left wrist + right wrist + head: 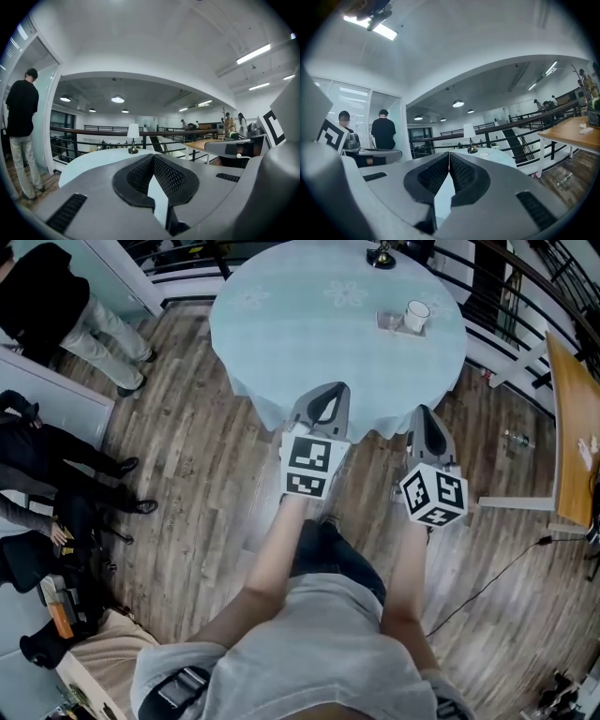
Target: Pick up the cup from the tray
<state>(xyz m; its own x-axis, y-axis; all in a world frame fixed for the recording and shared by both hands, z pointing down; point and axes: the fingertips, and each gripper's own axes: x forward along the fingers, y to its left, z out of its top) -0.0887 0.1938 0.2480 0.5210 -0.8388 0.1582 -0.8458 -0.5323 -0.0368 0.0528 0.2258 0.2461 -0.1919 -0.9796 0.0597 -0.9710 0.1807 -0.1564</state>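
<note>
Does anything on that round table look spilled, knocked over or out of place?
Nothing stands out. The cup stands upright on its tray, the little lamp stands at the far edge, and the tablecloth shows no spill. The left gripper and right gripper are shut and empty.

round blue-clothed table (309, 324): small tray (387, 322) toward right side, lamp base (380, 256) at far edge.

The person wears a pale grey short-sleeved T-shirt (309, 643) and dark trousers (335, 554). The left gripper (325, 401) and right gripper (425, 418) have smooth grey shells, black ribbed pads (140, 174), and each a white cube (312, 465) printed with black square markers.
</note>
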